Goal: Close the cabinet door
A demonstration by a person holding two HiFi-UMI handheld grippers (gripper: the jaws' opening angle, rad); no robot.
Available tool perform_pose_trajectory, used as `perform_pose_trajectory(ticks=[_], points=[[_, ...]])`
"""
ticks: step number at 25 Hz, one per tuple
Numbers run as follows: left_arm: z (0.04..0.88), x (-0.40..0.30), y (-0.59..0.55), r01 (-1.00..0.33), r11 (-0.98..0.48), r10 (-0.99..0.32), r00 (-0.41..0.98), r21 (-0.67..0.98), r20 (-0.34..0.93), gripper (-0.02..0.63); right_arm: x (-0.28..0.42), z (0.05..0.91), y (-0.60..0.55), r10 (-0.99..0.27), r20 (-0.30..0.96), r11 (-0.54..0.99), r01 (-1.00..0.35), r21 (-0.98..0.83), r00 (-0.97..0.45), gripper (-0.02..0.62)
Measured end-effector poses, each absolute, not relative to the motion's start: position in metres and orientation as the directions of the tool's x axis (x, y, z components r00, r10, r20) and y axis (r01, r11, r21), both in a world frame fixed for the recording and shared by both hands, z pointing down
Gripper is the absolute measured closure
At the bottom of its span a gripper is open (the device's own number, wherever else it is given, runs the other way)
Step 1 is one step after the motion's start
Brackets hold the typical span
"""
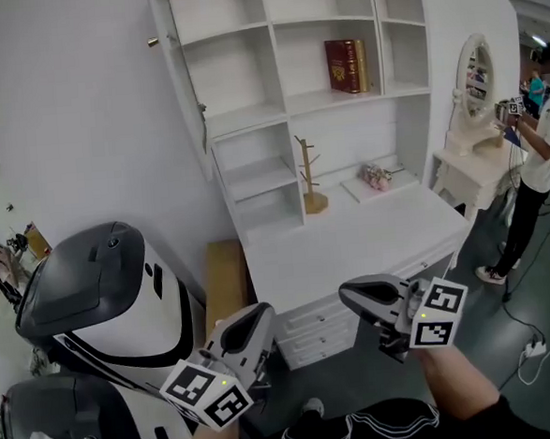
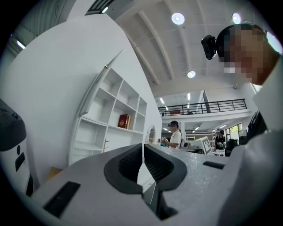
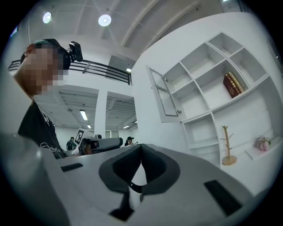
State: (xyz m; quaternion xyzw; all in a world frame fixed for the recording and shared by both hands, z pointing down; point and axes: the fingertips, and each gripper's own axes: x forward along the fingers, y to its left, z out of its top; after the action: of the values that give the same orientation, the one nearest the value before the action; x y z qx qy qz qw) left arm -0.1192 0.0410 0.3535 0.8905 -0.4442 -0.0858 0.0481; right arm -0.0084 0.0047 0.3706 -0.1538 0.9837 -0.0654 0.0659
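Gaping cabinet door (image 3: 164, 95); red book (image 1: 344, 65), its lettering illegible.

Well ahead of the right gripper (image 1: 357, 294), a red book (image 1: 343, 65) stands on a shelf. Below it, a wooden branch stand (image 1: 310, 176) and a small pink posy (image 1: 377, 176) sit at the back of a white desk (image 1: 352, 241). A black-and-white machine (image 1: 102, 296) sits left of the left gripper (image 1: 252, 321). A person (image 1: 538, 149) stands far right.

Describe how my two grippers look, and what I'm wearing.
Left gripper and right gripper are alike: grey, rounded bodies with dark ribbed pads. Each carries a white cube printed with black square markers. The shirt is black with white lettering.
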Motion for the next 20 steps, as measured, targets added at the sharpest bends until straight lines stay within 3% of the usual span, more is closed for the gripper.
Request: perform_pose_trajectory(ticks=[9, 20], points=[[0.307, -0.206, -0.073, -0.795, -0.586, -0.809, 0.564, 0.153, -0.167, 0.598, -0.075, 0.332, -0.111, -0.302, -0.136, 0.951, -0.287, -0.116, -0.944, 0.589], [0.234, -0.282, -0.163, -0.73, -0.674, -0.723, 0.62, 0.114, -0.305, 0.569, -0.125, 0.327, -0.195, -0.312, -0.135, 0.949, -0.302, -0.09, -0.94, 0.589]])
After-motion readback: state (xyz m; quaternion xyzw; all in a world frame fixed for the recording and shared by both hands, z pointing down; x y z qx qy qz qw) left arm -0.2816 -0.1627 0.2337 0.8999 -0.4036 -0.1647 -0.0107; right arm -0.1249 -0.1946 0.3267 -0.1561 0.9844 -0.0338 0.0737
